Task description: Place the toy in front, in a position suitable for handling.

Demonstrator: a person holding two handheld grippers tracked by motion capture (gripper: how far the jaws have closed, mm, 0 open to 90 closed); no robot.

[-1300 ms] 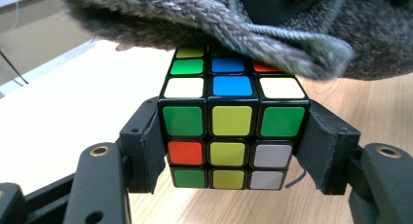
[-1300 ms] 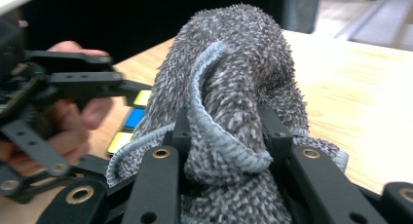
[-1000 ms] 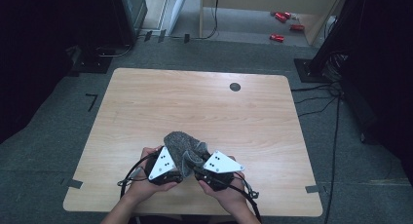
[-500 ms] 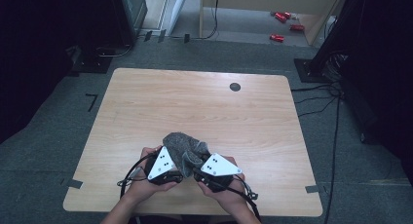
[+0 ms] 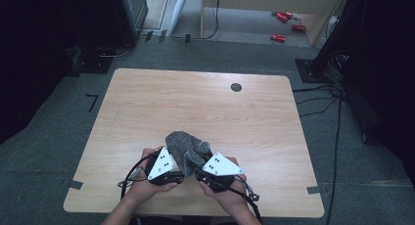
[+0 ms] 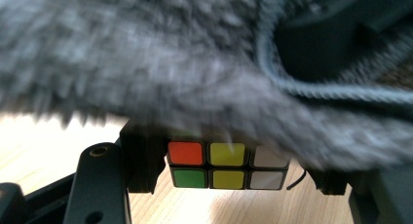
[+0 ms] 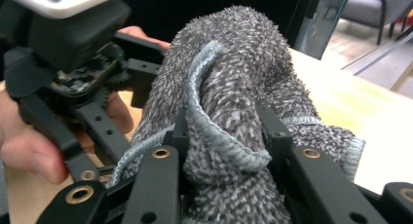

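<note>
Cloth (image 5: 187,147) bunched near the table (image 5: 147,102) front edge, open room beyond; both grippers (image 5: 188,170) clamp it; axis apparently vertical.

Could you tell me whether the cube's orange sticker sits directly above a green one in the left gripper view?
Yes, on the cube the orange square at top left lies straight above the green one, just under the grey cloth.
</note>
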